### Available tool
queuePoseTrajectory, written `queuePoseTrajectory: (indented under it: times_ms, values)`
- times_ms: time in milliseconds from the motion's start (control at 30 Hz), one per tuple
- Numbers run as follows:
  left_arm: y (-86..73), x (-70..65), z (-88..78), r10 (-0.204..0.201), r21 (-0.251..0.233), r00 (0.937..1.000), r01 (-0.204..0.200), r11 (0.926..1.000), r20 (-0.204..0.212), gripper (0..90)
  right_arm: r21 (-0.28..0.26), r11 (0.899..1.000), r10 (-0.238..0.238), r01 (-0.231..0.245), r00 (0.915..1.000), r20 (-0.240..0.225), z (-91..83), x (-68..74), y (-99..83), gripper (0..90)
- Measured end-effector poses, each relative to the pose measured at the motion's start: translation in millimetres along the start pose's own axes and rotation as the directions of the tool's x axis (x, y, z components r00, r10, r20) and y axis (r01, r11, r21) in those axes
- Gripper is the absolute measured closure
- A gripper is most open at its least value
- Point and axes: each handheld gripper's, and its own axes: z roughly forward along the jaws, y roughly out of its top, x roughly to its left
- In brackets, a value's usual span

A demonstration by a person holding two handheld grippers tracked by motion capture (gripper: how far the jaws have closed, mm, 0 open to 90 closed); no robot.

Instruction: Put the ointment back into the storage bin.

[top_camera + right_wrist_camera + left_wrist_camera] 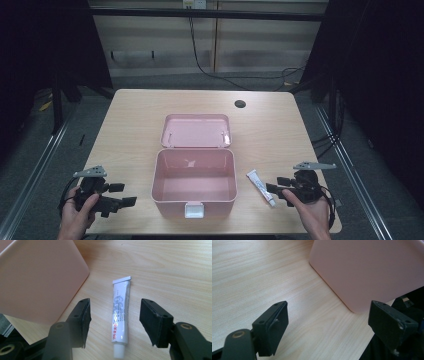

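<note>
Pale wooden table (125, 130) carries an open pink plastic box (194, 181) at centre. Just right of it lies a small white ointment tube (120, 315), cap nearest the person, crimped end away, long axis near-to-far. Judged light, soft, slightly slick; grip mid-body. Right gripper (115, 323) straddles it, jaws apart. Left gripper (327, 325) open, empty.
</note>
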Motion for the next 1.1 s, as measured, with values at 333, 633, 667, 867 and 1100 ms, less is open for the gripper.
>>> queuePoseTrajectory:
  times_ms: [333, 633, 667, 867, 1100]
  values:
    - [-0.4, -0.1, -0.1, -0.006, -0.001, 1.0, 0.006, 1.0, 0.002, 16.5, 0.022, 1.0, -0.004, 0.004, 1.0, -0.008, 0.4, 2.5, 4.2, 42.2]
    - [-0.8, 0.0, 0.3, -0.009, 0.0, 1.0, 0.009, 1.0, -0.004, 16.5, 0.069, 0.997, -0.035, 0.038, 0.9983, -0.047, -10.6, 8.4, 21.0, 43.1]
    - [-0.8, 0.0, 0.3, -0.009, 0.0, 1.0, 0.009, 1.0, -0.004, 16.5, 0.069, 0.997, -0.035, 0.038, 0.9983, -0.047, -10.6, 8.4, 21.0, 43.1]
    - [-0.8, 0.3, 0.6, -0.007, 0.004, 1.0, 0.007, 1.0, -0.005, 16.5, 0.163, 0.984, -0.066, 0.073, 0.9967, -0.046, -1.5, 15.3, 29.1, 49.4]
    - [-1.0, 0.4, 0.2, -0.008, 0.002, 1.0, 0.008, 1.0, -0.003, 16.5, 0.243, 0.964, -0.093, 0.105, 0.9939, -0.06, 9.3, 23.0, 39.7, 55.8]
